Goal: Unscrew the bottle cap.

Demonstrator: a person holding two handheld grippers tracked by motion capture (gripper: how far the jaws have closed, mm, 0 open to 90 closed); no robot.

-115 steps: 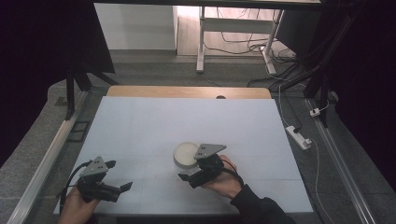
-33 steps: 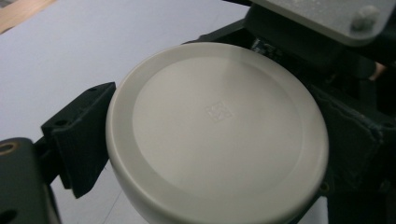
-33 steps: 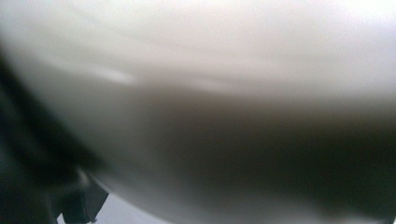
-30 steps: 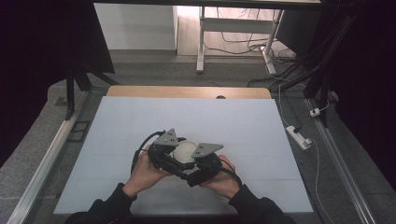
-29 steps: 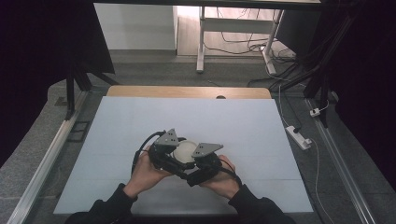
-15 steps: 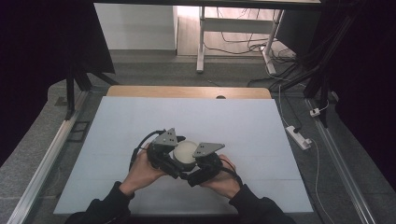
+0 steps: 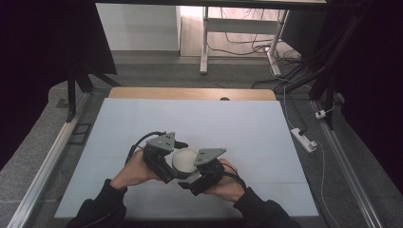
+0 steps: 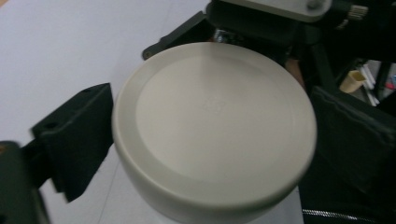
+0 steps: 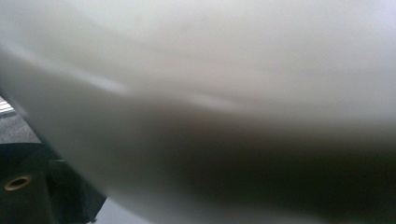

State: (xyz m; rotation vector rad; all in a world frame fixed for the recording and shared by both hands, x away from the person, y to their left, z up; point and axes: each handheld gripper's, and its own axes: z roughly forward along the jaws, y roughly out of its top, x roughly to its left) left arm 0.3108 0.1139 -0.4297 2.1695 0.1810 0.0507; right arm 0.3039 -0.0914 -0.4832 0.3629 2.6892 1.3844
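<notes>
**benchwatcher:** Change first, going left to right: a few seconds back the left tongs [image 7: 167, 164] sat off at the near-left of the bench [image 7: 142, 118], nowhere near anything. Now they're right up against the left side of the white tub [image 7: 184, 159], which sits on the bench slightly near of centre. The left gripper view has one black jaw on each side of the lid [image 8: 212, 116], the left one touching the rim, so I'd say they're clamped on the lid.

**tubfan:** And the right side?

**benchwatcher:** Right tongs [image 7: 202, 173] haven't budged, same spot against the tub's right flank as before. Their own view is just blurry white wall [image 9: 210, 93], so I honestly can't tell if they're squeezing or resting against it.

**tubfan:** So one steadies it, the other takes the lid?

**benchwatcher:** That's my read. Both ends are set, and twisting or lifting the lid looks like the next bit.

**tubfan:** Anything inside?

**benchwatcher:** Lid's on flat and fully seated, so the contents are hidden.
</notes>
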